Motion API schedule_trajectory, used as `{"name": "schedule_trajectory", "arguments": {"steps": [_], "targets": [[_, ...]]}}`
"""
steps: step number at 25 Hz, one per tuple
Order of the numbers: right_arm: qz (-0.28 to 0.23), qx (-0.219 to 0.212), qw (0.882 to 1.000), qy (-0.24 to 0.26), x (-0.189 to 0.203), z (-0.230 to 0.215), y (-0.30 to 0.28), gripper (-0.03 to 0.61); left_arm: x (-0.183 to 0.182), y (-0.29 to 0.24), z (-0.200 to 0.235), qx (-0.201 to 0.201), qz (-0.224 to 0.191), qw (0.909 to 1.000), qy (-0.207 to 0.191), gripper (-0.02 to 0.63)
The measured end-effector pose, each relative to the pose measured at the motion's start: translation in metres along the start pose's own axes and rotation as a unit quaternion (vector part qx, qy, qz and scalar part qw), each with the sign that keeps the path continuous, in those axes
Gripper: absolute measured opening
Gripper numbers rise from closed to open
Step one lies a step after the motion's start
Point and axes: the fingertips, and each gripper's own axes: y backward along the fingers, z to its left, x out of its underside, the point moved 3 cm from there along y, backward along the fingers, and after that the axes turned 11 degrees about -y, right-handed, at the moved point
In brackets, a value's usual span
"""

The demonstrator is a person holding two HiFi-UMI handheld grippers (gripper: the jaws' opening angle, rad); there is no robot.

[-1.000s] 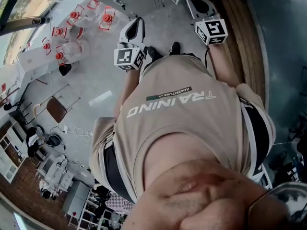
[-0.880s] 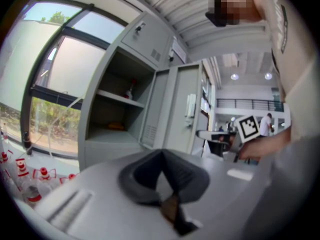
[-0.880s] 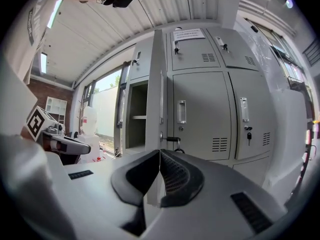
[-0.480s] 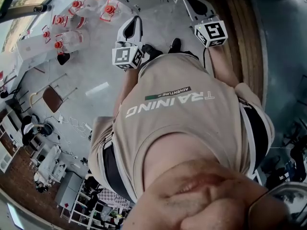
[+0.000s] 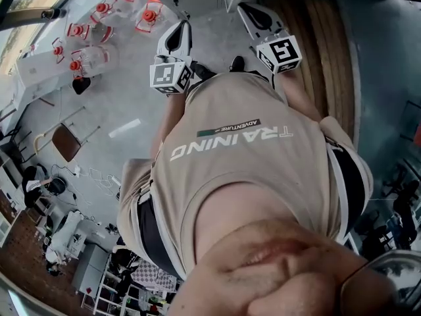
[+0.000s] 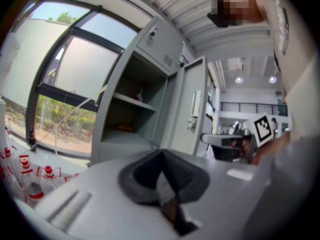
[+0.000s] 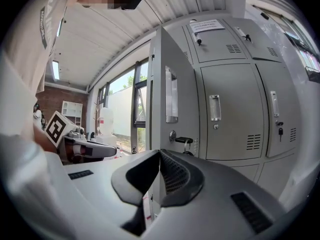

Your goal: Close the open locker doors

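**Both tools clenched and empty before the open locker**

The left tool (image 6: 161, 156) is clenched, its two dark pads pressed together with nothing between them. The right tool (image 7: 159, 156) is likewise closed on nothing. In the head view both are seen raised side by side over the grey concrete floor (image 5: 131, 110), just beyond the person's beige printed T-shirt (image 5: 250, 150). The right one is the farther forward, close to the lockers at the far edge.

In the left gripper view the tall grey metal locker (image 6: 145, 99) is shown standing open beyond the left tool. Shelves are exposed inside it, and a small orange item (image 6: 125, 127), too blurred to be identified, lies on the lower one. The open grey locker door (image 6: 192, 109) is swung out to the right of the compartment. A large window (image 6: 65, 84) is seen to the left of the locker.

In the right gripper view the open door is presented almost edge-on, just beyond the right tool. A recessed handle is set in its face, and a dark key (image 7: 184, 140) sits in the lock below. To its right a row of closed grey locker doors (image 7: 227, 109) is seen.

Clear plastic water jugs with red caps (image 5: 89, 58) are grouped on the floor at the far left, well apart from the lockers.
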Motion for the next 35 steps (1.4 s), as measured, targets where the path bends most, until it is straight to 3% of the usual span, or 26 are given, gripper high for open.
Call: {"name": "schedule_trajectory", "arguments": {"steps": [9, 19, 27, 35], "targets": [[0.002, -0.027, 1.0, -0.008, 0.001, 0.047, -0.05, 0.015, 0.004, 0.009, 0.049, 0.008, -0.001, 0.9999, 0.008, 0.006], [-0.006, -0.019, 1.0, -0.003, 0.001, 0.082, -0.108, 0.015, 0.009, 0.03, 0.112, 0.01, -0.005, 0.9999, 0.006, 0.006], [0.003, -0.036, 0.999, 0.002, -0.007, 0.088, -0.149, 0.015, 0.009, 0.031, 0.139, -0.008, 0.001, 0.9999, 0.013, 0.006], [-0.007, -0.094, 0.996, 0.002, -0.01, 0.086, -0.185, 0.015, 0.006, 0.008, 0.152, -0.051, 0.008, 0.9986, 0.005, 0.006]]}}
